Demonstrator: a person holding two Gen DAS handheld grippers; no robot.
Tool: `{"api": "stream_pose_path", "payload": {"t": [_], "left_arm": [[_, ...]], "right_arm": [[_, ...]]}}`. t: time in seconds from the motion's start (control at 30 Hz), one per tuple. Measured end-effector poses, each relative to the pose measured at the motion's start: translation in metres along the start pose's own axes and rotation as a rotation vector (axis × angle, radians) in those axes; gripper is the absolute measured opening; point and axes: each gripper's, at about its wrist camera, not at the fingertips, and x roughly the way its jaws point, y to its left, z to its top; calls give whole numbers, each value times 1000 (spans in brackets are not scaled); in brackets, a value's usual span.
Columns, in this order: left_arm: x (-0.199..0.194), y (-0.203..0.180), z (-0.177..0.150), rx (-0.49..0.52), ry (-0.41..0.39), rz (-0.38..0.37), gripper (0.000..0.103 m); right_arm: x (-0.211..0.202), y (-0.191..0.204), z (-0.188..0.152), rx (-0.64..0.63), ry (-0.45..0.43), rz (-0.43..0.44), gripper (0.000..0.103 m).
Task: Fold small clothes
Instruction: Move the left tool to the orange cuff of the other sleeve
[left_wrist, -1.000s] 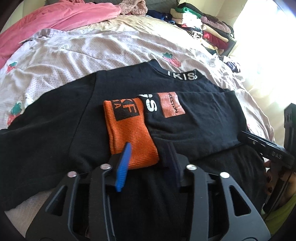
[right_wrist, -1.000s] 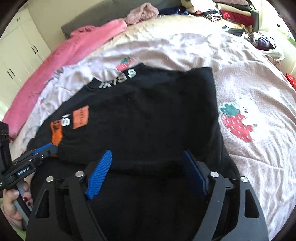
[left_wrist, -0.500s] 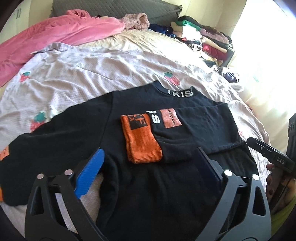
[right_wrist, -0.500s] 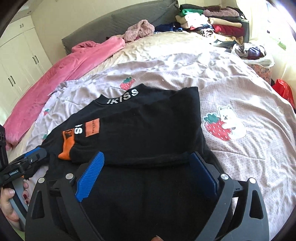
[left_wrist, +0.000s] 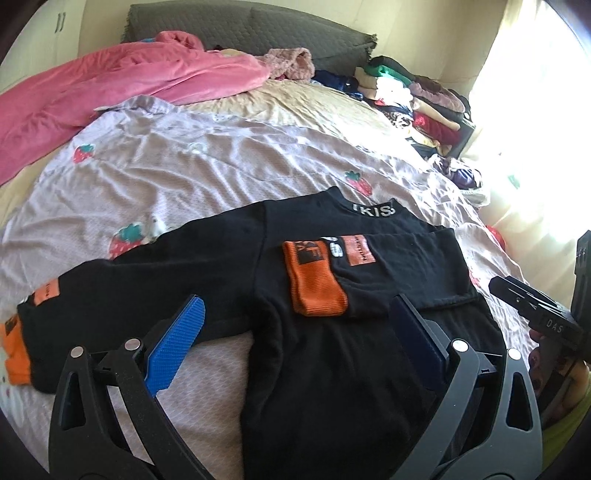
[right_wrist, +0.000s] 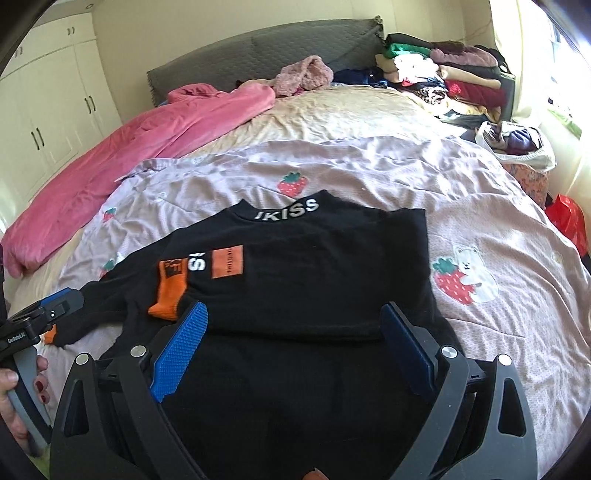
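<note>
A black sweatshirt (left_wrist: 325, 369) (right_wrist: 295, 280) with a lettered collar lies flat on the bed. Its right sleeve is folded across the chest, the orange cuff (left_wrist: 316, 288) (right_wrist: 170, 291) lying near the middle. The other sleeve (left_wrist: 122, 288) stretches out to the left, ending in an orange cuff at the frame's edge. My left gripper (left_wrist: 295, 328) hovers above the shirt's lower part, jaws wide open and empty. My right gripper (right_wrist: 295, 328) hangs over the shirt's lower right part, also open with nothing between its pads.
The lilac strawberry-print sheet (right_wrist: 480, 229) covers the bed. A pink blanket (left_wrist: 110, 96) lies at the back left, a stack of folded clothes (right_wrist: 443, 74) at the back right. White wardrobe doors (right_wrist: 48, 122) stand on the left, and a red bag (right_wrist: 567, 221) beside the bed.
My left gripper opened and let go of the folded sleeve's cuff. Both grippers rose and pulled back from the shirt, so more of the bed shows.
</note>
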Motion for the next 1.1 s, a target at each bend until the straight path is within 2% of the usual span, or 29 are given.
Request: {"api": "stream_pose_path", "payload": {"t": [0.33, 0.7, 1.1], "left_arm": [[-26, 41, -7, -69, -34, 25, 94], [-59, 93, -20, -126, -105, 141, 94], [-81, 157, -35, -224, -113, 203, 94]], "right_arm": [[-6, 52, 6, -91, -28, 37, 94], [0, 110, 13, -166, -33, 88, 94], [15, 172, 16, -219, -31, 147, 94]]}}
